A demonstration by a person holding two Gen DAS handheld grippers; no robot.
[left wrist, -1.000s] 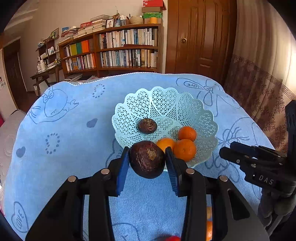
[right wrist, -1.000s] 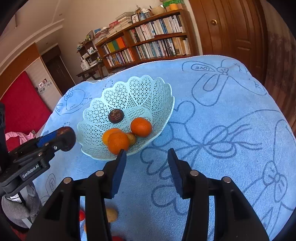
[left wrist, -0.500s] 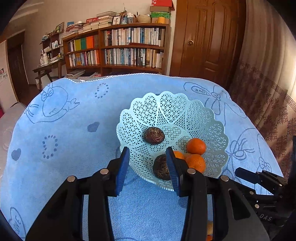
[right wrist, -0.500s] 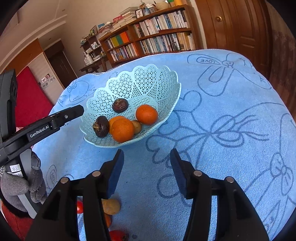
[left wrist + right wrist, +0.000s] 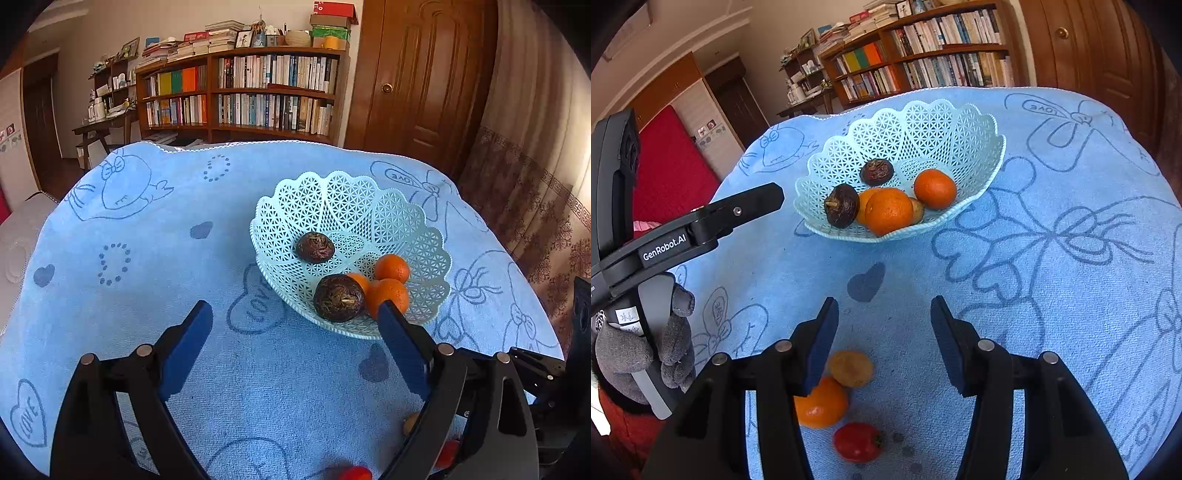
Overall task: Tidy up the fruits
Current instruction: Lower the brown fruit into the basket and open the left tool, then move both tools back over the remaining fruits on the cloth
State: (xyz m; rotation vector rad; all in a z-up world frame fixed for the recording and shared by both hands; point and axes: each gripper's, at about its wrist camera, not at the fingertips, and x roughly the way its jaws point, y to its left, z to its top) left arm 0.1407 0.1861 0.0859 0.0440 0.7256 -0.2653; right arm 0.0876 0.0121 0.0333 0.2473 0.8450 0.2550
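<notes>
**A:** Status, left to right?

**B:** I've got the left gripper point(image 5: 295, 328) spread wide, nothing in it, lower centre of its view. Basket point(image 5: 351, 199) sits right of centre: thin lattice plastic, scalloped rim, probably light and easy to shove. In it are two dark fruits point(image 5: 339, 297), wrinkled skin, and three oranges point(image 5: 391, 266).

**A:** Right side?

**B:** Right gripper point(image 5: 881, 343) released too, empty. Loose fruit at lower left of that view: an orange point(image 5: 822, 404) touching a small tan fruit point(image 5: 851, 368), with a tomato point(image 5: 857, 441) just below.

**A:** Handling?

**B:** I'd guess the orange is firm with a pebbled grip: pinch across the middle. The tomato looks smooth and soft, so squeeze lightly. The terry cloth point(image 5: 1052, 295) should stop rolling.
</notes>
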